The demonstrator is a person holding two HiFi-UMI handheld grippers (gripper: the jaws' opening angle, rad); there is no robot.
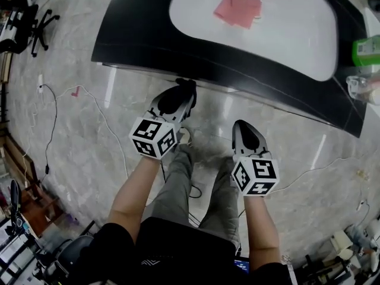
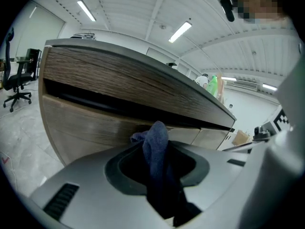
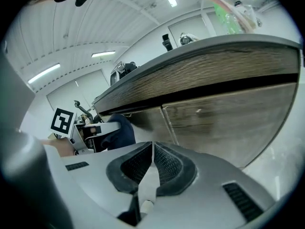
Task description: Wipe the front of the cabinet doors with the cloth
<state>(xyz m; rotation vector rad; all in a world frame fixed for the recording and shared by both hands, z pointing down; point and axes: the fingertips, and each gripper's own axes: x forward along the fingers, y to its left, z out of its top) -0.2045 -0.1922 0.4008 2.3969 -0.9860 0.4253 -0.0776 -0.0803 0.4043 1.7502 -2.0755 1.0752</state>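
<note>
**Dark blue cloth, held at the cabinet front: wipe judged not yet begun**

Nearest: left hand-held gripper [image 1: 185,86] clenched on the dark blue cloth [image 2: 156,142], with a tuft above the jaws and the rest hanging. The right hand-held gripper [image 3: 152,151] is closed on nothing (idle alongside). Beyond: wood-grain cabinet doors [image 3: 224,123] under the bench [image 1: 142,40] overhang, the cloth close to them, contact not discernible. Farthest: a pink sheet [image 1: 237,8] on the benchtop. Risk: the tuft is small, so a hard drag may pull the cloth free, let bare jaw tips scrape the door, or snag it in the dark recess.
</note>
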